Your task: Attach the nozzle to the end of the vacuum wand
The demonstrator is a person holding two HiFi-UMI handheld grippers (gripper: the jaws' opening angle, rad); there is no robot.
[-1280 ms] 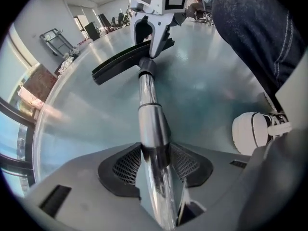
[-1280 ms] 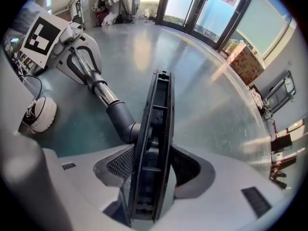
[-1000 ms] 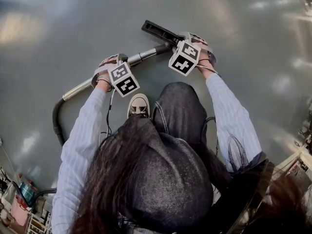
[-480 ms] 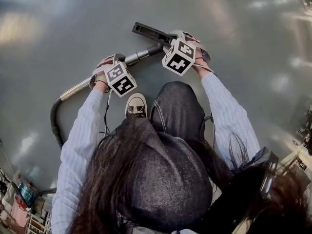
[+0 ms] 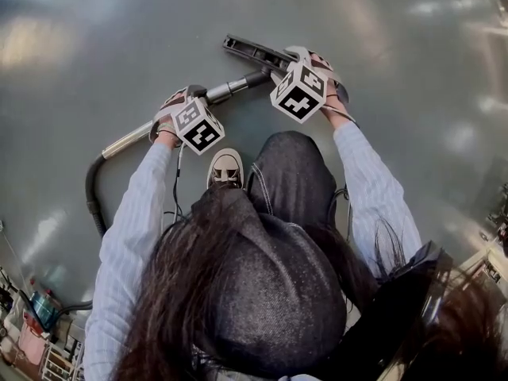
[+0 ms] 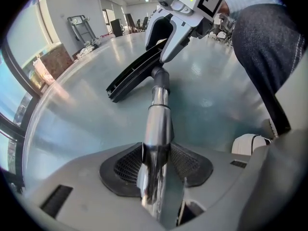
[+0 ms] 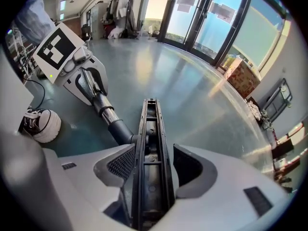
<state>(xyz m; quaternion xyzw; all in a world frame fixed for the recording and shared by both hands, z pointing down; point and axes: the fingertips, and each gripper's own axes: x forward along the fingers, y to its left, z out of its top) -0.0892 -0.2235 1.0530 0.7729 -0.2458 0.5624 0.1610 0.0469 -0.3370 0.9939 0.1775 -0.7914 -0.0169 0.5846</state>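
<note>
The jaws of your left gripper clamp the wand, those of your right gripper the nozzle. Joining looks under way, so push straight on.

Big open lab/office hall w/ glossy floor, glass doors.

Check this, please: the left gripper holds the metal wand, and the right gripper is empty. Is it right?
Not quite. The right gripper is not empty: the right gripper view shows the black nozzle held between its fingers. The left gripper does hold the wand.
</note>
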